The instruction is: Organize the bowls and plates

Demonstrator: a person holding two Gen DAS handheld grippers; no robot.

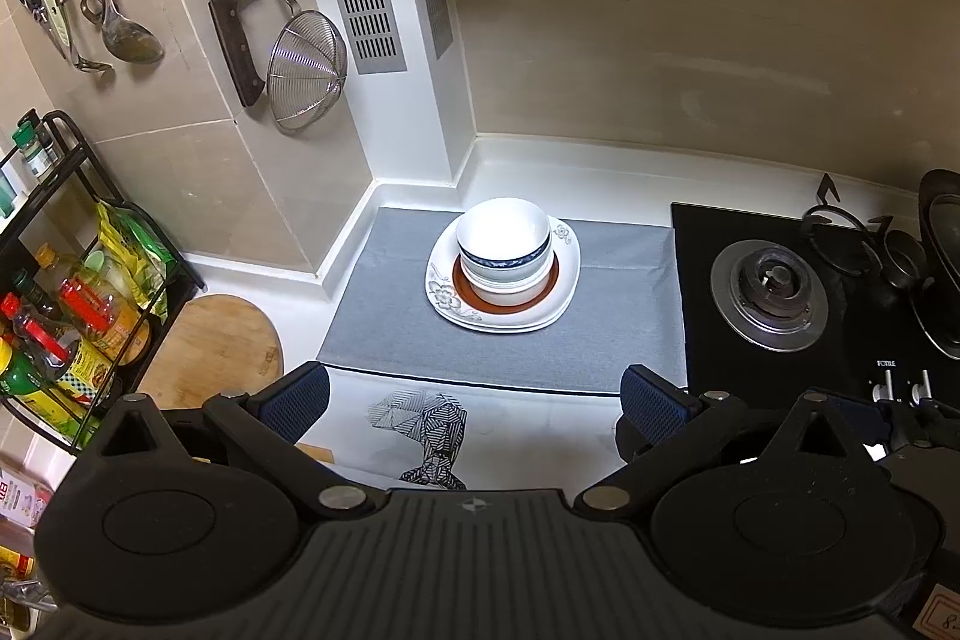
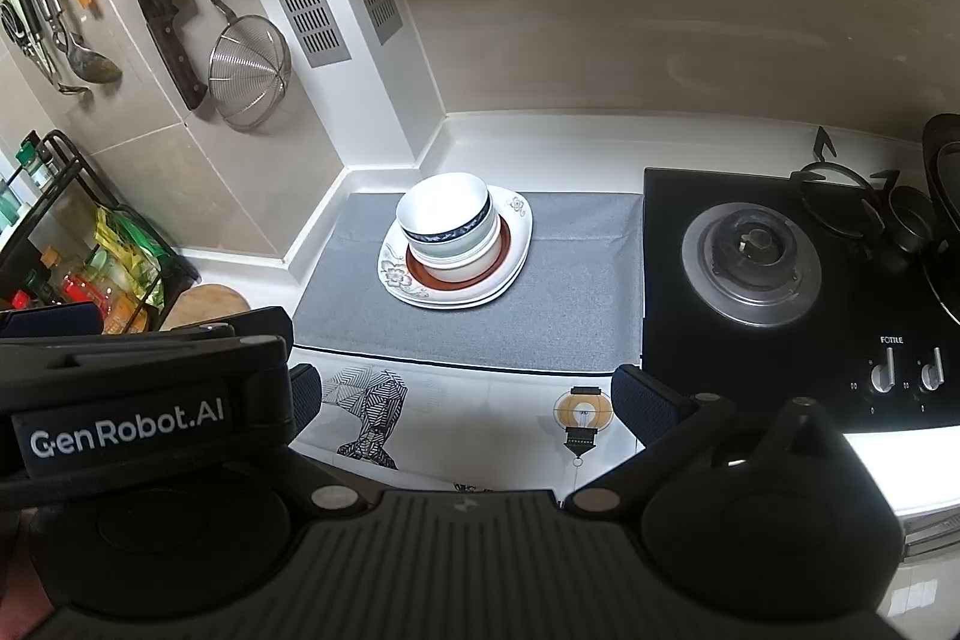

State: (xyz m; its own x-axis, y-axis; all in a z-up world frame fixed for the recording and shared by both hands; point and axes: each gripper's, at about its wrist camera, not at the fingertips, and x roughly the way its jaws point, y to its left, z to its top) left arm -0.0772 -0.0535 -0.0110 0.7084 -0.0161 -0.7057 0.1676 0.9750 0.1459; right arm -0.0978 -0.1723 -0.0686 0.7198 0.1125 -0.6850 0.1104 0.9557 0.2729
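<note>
White porcelain bowls (image 1: 503, 244) are seen nested on stacked plates (image 1: 445, 295) at the centre of the left wrist frame, on a grey mat (image 1: 618, 316), with the left gripper (image 1: 474, 403) spread wide and empty below. In the right wrist view the stack (image 2: 447, 229) sits centre-left, the right gripper (image 2: 465, 400) likewise spread and holding nothing. The top bowl is probably best pinched at its rim and lifted straight up.

Both wrist views look down and forward from above the bench's (image 1: 528, 172) front edge; both share the stacked dishes (image 1: 504, 274) and stove (image 2: 753, 256).
</note>
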